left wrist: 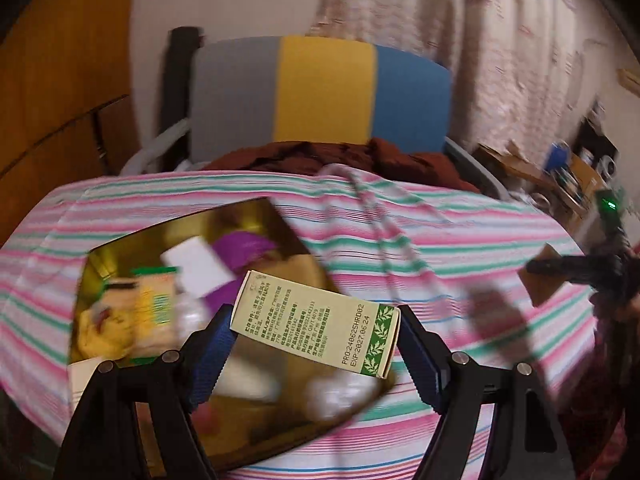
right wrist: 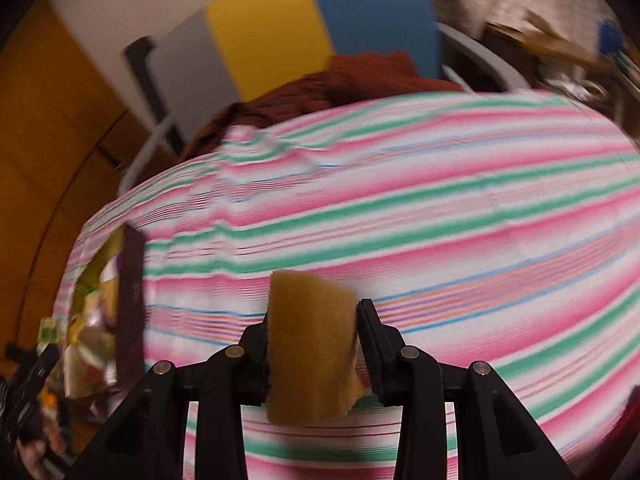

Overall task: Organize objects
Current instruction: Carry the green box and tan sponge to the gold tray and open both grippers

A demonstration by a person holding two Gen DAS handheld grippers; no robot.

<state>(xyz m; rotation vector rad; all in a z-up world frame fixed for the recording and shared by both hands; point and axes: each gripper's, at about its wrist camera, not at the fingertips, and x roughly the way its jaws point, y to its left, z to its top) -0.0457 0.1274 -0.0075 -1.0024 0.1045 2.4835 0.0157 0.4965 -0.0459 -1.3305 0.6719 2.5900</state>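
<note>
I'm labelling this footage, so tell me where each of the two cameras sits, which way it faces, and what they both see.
Left wrist: rides on the left gripper, looking forward and down over the gold box on the striped cloth; its fingers clamp a green carton.
Right wrist: rides on the right gripper, facing across the striped cloth; its fingers clamp a yellow sponge.
Shared: the striped cloth, the gold box and the grey, yellow and blue panel behind.

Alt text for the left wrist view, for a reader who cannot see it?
The left gripper holds a pale green carton between its jaws, above a gold box of assorted items on a striped cloth. A grey, yellow and blue chair stands behind.
</note>
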